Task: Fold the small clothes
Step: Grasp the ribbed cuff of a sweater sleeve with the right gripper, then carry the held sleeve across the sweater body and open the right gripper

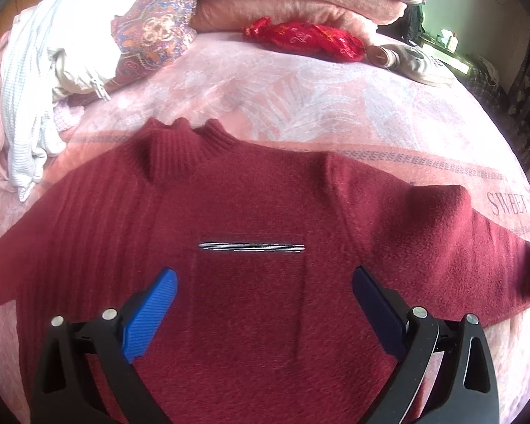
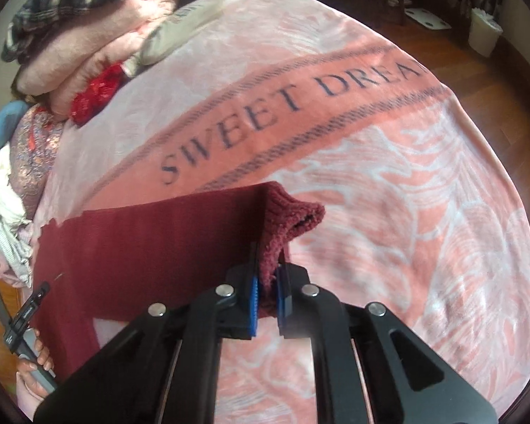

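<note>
On bed (image 2: 388, 113): maroon sweater (image 1: 251, 212) lying flat, soft, limp, draping. Right gripper (image 2: 268, 293) clamping sleeve cuff (image 2: 286, 226); left gripper (image 1: 265, 304) hovering wide open, empty. Gripping at cuffs, hem advisable.

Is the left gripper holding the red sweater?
No, the left gripper hovers open above the red sweater, its fingers apart.

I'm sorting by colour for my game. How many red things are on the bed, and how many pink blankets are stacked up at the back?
Dark red sweater: 1
Bright red shiny pouch: 1
Folded pink blankets: 2
Total: 4
</note>
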{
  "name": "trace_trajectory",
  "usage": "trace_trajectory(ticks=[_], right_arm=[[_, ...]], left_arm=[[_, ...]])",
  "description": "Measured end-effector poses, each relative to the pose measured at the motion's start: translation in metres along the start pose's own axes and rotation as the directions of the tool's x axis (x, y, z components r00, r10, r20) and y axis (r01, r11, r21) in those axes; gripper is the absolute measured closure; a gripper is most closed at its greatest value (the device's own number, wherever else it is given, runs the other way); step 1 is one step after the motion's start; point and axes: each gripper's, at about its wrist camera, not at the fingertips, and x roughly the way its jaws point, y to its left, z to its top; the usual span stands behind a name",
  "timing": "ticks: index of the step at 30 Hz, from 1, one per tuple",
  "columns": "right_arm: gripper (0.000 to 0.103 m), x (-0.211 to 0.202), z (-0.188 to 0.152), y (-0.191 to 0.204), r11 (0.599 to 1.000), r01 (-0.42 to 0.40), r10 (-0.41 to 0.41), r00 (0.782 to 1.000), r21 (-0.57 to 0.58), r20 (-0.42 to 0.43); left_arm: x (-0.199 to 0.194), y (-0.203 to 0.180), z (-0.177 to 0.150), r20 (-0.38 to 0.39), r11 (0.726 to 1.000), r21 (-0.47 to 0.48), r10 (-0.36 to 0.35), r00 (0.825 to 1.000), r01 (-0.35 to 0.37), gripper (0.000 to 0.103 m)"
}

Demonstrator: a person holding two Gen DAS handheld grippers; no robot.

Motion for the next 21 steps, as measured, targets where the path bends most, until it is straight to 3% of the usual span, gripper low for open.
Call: trace_trajectory(ticks=[5, 12, 15, 17, 19, 21], right_arm=[[0.097, 0.000, -0.006, 0.124, 0.981, -0.090, 0.089, 0.996, -0.170, -0.017], [0.097, 0.044, -0.044, 0.307, 0.902, -0.222, 0.186, 0.974, -0.371, -0.133], [0.096, 0.082, -0.059, 0.345, 0.884, -0.231, 0.160, 0.967, -0.406, -0.199], [0.086, 0.104, -0.068, 0.353, 0.881, -0.251, 0.155, 0.954, -0.400, -0.257], [0.065, 0.115, -0.077, 0.350, 0.879, -0.292, 0.183, 0.936, -0.376, -0.299], [0.062, 0.111, -0.075, 0.340, 0.873, -0.343, 0.244, 0.922, -0.347, -0.300]], left_arm=[[-0.012, 0.034, -0.001, 0.011, 0.999, -0.027, 0.018, 1.000, -0.017, 0.004], [-0.021, 0.085, -0.004, 0.011, 0.996, -0.082, 0.017, 1.000, -0.016, 0.004], [-0.021, 0.102, -0.007, 0.007, 0.995, -0.103, 0.017, 1.000, -0.016, 0.004], [-0.020, 0.109, -0.009, 0.005, 0.994, -0.105, 0.023, 1.000, -0.022, 0.004], [-0.017, 0.112, -0.012, -0.002, 0.994, -0.105, 0.026, 1.000, -0.026, 0.004], [-0.013, 0.111, -0.013, -0.010, 0.995, -0.101, 0.023, 1.000, -0.024, 0.004]])
